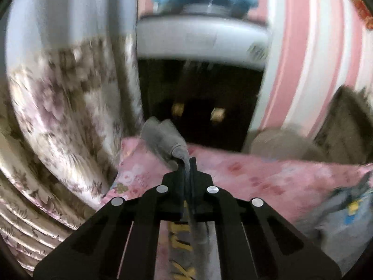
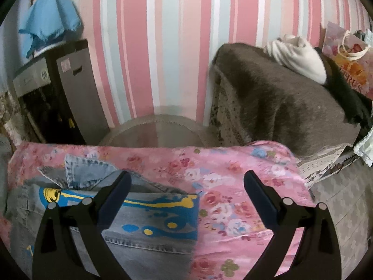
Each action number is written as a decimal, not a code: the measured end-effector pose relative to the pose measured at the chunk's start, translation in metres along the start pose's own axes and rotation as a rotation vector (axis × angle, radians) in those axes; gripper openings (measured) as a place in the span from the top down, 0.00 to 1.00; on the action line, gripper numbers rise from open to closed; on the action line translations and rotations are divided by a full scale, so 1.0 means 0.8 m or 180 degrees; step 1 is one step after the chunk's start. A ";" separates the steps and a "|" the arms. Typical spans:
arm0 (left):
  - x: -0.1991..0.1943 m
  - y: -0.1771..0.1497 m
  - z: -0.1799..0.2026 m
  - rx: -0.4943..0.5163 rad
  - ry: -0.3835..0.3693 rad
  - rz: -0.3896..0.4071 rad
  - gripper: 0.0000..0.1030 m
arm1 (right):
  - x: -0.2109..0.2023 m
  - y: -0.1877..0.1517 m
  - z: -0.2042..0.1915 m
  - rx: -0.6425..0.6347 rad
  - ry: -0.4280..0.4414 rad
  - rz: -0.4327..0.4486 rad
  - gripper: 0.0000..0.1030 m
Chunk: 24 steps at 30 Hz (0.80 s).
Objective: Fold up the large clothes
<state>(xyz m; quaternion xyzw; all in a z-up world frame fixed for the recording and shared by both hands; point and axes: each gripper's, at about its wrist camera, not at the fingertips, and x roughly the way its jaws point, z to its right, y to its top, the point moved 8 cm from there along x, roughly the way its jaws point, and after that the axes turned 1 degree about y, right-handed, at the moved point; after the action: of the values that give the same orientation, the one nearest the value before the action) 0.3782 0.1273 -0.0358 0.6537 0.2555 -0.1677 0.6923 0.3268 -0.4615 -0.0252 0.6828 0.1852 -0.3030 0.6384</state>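
While left gripper [image 1: 188,163] clamps grey jacket [image 1: 163,137] by a thin edge at the bedspread's [image 2: 233,186] far edge and right gripper [image 2: 186,182] gapes empty, cloth may slip free.

grey denim jacket [image 2: 144,240], blue-yellow print, on bedspread

Pink-striped wall [image 2: 163,46], brown-draped armchair [image 2: 275,98], dark cabinet [image 2: 58,98].

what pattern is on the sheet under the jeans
Pink with a floral print, roses and small blossoms in white, red and blue. It shows best in the right wrist view.
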 end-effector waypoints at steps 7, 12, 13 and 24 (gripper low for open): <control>-0.160 0.033 0.117 0.0215 -0.0661 0.0505 0.98 | -0.079 0.024 0.024 0.0085 0.0120 0.0303 0.06; -0.232 -0.007 0.245 0.0352 -0.1224 0.0671 0.92 | -0.122 0.013 0.046 0.0149 0.0142 0.0408 0.06; -0.235 -0.028 0.275 0.0371 -0.1362 0.0570 0.84 | -0.127 0.005 0.053 0.0186 0.0141 0.0393 0.06; -0.239 -0.113 0.262 0.0500 -0.1054 0.0469 0.06 | -0.147 -0.078 0.084 0.0462 0.0291 0.0203 0.05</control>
<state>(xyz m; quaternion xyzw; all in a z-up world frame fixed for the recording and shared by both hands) 0.1997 -0.1079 0.0029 0.6861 0.0756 -0.2412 0.6822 0.1868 -0.5042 0.0036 0.7460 0.1699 -0.2638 0.5875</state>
